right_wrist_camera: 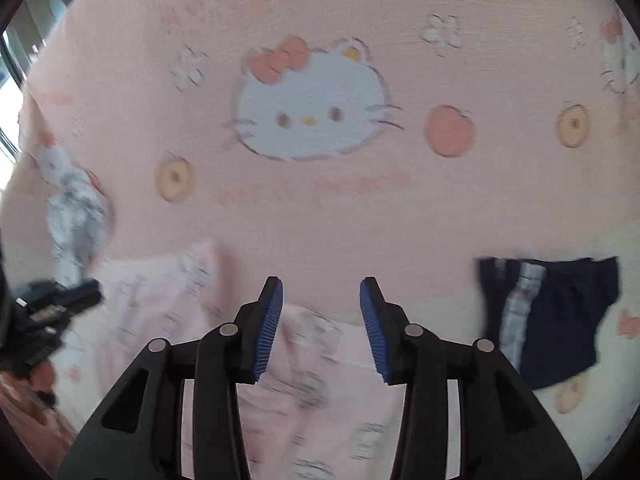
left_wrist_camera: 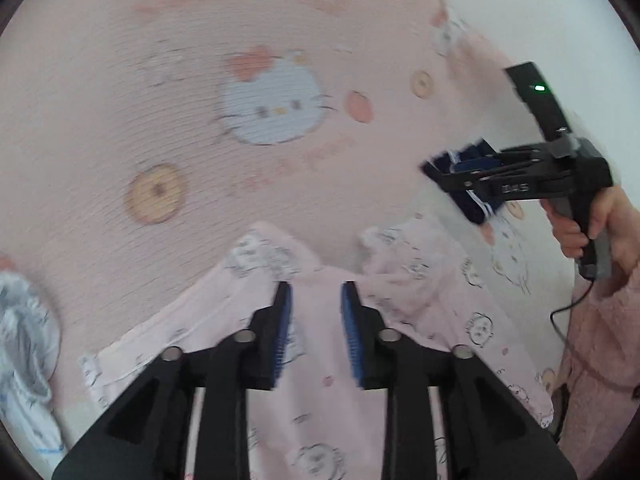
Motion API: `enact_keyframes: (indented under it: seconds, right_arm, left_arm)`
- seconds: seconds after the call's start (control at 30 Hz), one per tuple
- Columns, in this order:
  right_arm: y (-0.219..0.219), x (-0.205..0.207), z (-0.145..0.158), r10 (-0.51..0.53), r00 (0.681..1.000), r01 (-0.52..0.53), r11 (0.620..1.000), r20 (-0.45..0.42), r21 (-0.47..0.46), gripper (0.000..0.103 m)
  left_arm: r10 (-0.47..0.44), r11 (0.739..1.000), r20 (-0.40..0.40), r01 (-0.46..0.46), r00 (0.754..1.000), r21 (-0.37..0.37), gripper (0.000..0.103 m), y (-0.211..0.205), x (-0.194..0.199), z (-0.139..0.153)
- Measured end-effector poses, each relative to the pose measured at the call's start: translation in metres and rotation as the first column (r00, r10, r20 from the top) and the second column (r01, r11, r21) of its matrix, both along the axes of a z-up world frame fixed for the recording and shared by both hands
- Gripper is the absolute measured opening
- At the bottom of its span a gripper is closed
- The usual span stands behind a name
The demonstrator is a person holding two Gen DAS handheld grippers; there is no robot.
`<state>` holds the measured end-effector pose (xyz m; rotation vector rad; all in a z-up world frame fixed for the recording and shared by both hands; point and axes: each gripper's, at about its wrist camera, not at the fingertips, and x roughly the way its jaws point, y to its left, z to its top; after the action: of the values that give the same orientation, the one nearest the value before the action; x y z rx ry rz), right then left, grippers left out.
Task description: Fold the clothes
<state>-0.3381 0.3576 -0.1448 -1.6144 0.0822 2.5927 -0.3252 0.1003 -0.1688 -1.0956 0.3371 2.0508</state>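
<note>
One pale pink printed garment point(left_wrist_camera: 320, 360), rumpled | left hand-held gripper point(left_wrist_camera: 316, 328) released | right hand-held gripper point(right_wrist_camera: 320, 328) released

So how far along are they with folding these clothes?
The pale pink garment lies partly flattened below both grippers; the left gripper and right gripper are open, holding nothing. A dark navy garment and a white-grey one lie unfolded.

Printed garment point(right_wrist_camera: 320, 380) on blanket point(right_wrist_camera: 320, 208), dark garment point(right_wrist_camera: 552, 320) to its right, crumpled cloth point(right_wrist_camera: 76, 216) prob. far left.
</note>
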Motion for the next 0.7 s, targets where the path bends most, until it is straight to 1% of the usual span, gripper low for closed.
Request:
enact_keyframes:
  seconds: [0.03,0.07,0.1,0.13,0.2,0.23,0.27,0.3,0.33,0.37,0.4,0.43,0.47,0.5,0.53,0.57,0.6,0.63,0.67,0.7]
  right_arm:
    - [0.012,0.008,-0.015,-0.013,0.999,0.011,0.999,0.045,0.033,0.041]
    - [0.027,0.017,-0.029,-0.031,0.996,0.029,0.999,0.088,0.025,0.041]
    - [0.037,0.023,-0.041,-0.047,0.993,0.049,0.999,0.113,-0.015,0.041]
    - [0.045,0.028,-0.052,-0.061,0.990,0.070,0.995,0.125,-0.066,0.041]
    - [0.054,0.029,-0.068,-0.082,0.982,0.107,0.984,0.172,-0.143,0.041]
    - [0.053,0.025,-0.072,-0.066,0.979,0.098,0.981,0.191,-0.167,0.041]
    - [0.052,0.020,-0.073,-0.042,0.981,0.076,0.982,0.190,-0.176,0.041]
    - [0.051,0.015,-0.073,-0.033,0.984,0.065,0.982,0.177,-0.177,0.042]
    - [0.051,0.012,-0.073,-0.030,0.986,0.063,0.978,0.164,-0.197,0.046]
    - [0.051,0.009,-0.073,-0.028,0.988,0.061,0.974,0.152,-0.220,0.053]
    - [0.051,0.006,-0.074,-0.026,0.990,0.059,0.968,0.139,-0.244,0.053]
    - [0.050,0.005,-0.074,-0.023,0.991,0.053,0.970,0.129,-0.235,0.048]
    - [0.049,0.004,-0.073,-0.020,0.993,0.046,0.974,0.119,-0.221,0.022]
    - [0.049,0.003,-0.072,-0.029,0.992,0.055,0.974,0.119,-0.221,0.003]
    - [0.049,0.003,-0.071,-0.040,0.992,0.066,0.972,0.122,-0.224,0.003]
    - [0.050,0.006,-0.065,-0.051,0.993,0.073,0.973,0.106,-0.221,0.003]
    - [0.050,0.008,-0.058,-0.061,0.994,0.079,0.973,0.087,-0.217,0.003]
    - [0.051,0.012,-0.049,-0.066,0.996,0.078,0.977,0.065,-0.198,0.003]
    - [0.052,0.016,-0.039,-0.069,0.997,0.075,0.981,0.043,-0.178,0.003]
    - [0.055,0.020,-0.033,-0.075,0.997,0.079,0.983,0.032,-0.164,0.003]
  left_arm:
    - [-0.063,0.998,-0.009,0.063,0.998,-0.021,0.059,0.021,0.008,-0.005]
    - [-0.125,0.991,-0.017,0.125,0.992,-0.042,0.059,0.040,0.016,-0.010]
    - [-0.187,0.981,-0.023,0.186,0.982,-0.064,0.059,0.060,0.024,-0.015]
    - [-0.225,0.971,-0.025,0.222,0.974,-0.086,0.059,0.071,0.025,-0.023]
    - [-0.271,0.955,-0.011,0.268,0.962,-0.126,0.059,0.089,0.027,-0.034]
    - [-0.288,0.948,-0.002,0.285,0.958,-0.144,0.059,0.096,0.025,-0.040]
    - [-0.293,0.943,0.003,0.289,0.956,-0.163,0.058,0.101,0.023,-0.047]
    - [-0.300,0.938,0.004,0.296,0.954,-0.180,0.048,0.099,0.026,-0.051]
    - [-0.299,0.935,-0.002,0.293,0.954,-0.201,0.008,0.099,0.026,-0.056]
    - [-0.278,0.939,-0.008,0.270,0.961,-0.212,0.006,0.097,0.023,-0.059]
    - [-0.244,0.955,-0.003,0.239,0.970,-0.177,0.006,0.091,0.018,-0.056]
    - [-0.208,0.969,0.005,0.207,0.978,-0.138,0.006,0.085,0.013,-0.053]
    - [-0.153,0.985,0.014,0.154,0.988,-0.082,0.006,0.076,0.006,-0.046]
    - [-0.089,0.996,0.018,0.089,0.996,-0.029,0.006,0.064,-0.003,-0.040]
    - [-0.024,0.999,0.025,0.023,0.999,0.024,0.006,0.051,-0.013,-0.034]
    - [0.041,0.996,0.036,-0.043,0.999,0.076,0.006,0.039,-0.022,-0.028]
    - [0.105,0.986,0.049,-0.110,0.993,0.127,0.006,0.027,-0.031,-0.021]
    - [0.171,0.971,0.062,-0.179,0.983,0.161,0.006,0.012,-0.039,-0.017]
    - [0.236,0.950,0.077,-0.247,0.969,0.191,0.006,-0.003,-0.047,-0.013]
    - [0.294,0.929,0.098,-0.309,0.951,0.202,0.006,-0.018,-0.054,-0.013]
